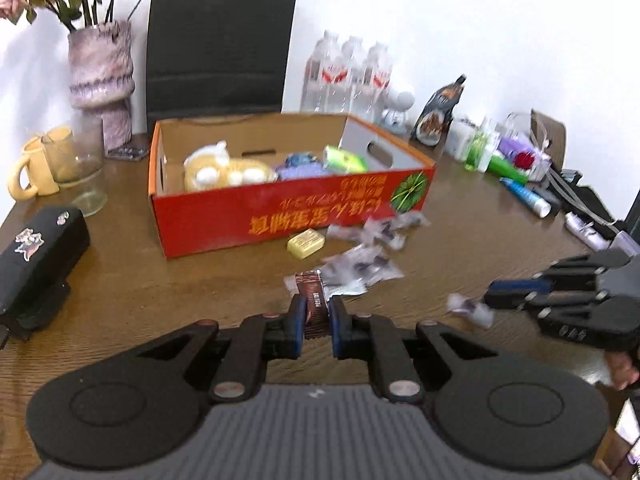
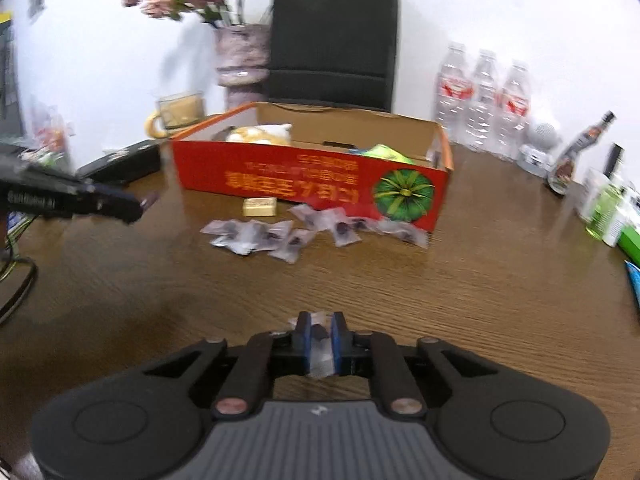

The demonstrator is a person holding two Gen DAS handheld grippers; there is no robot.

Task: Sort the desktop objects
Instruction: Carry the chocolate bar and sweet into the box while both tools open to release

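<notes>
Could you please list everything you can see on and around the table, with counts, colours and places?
box: one, red outside, table centre, holds snack bags
clear packets: several, dark contents, scattered before the box
yellow block: one, by the box front
black bag: one, behind the box
vase: one, mauve, dried flowers, back left
mug: one, yellow, left of the box
glass: one, clear, beside the mug
black case: one, left edge
water bottles: three, clear, back right
tubes and bottles: several, mixed colours, right edge
left hand-held gripper: shut on brown packet
right hand-held gripper: shut on clear packet
</notes>
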